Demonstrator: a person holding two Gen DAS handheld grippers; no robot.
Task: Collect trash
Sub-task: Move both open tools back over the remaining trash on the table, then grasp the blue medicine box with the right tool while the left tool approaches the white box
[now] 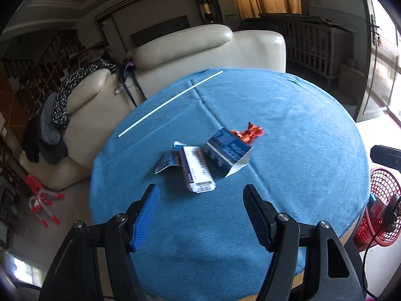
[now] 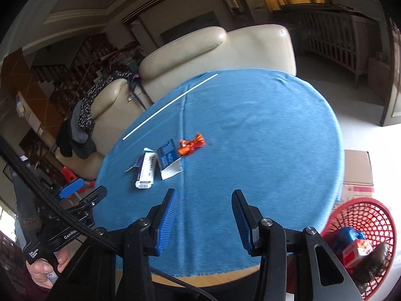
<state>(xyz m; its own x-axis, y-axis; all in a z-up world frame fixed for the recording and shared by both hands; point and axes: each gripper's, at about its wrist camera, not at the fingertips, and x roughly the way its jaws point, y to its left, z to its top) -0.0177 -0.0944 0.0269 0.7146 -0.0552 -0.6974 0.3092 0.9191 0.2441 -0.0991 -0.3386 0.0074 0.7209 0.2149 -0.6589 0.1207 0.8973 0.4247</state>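
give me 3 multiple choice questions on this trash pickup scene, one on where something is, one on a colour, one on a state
1. Where is the red basket?
A. on the sofa
B. beside the table's edge, lower than the tabletop
C. in the middle of the table

2. What colour is the cloth on the table?
A. blue
B. green
C. white

3. How is the right gripper?
A. clamped on the orange wrapper
B. clamped on a carton
C. open, holding nothing

Answers:
1. B, the right wrist view shows the basket past the table's rim at the lower right, with trash already inside.
2. A, the cloth is blue in both views.
3. C, its fingers stand apart over bare cloth, while the orange wrapper and the torn cartons lie farther off on the table.
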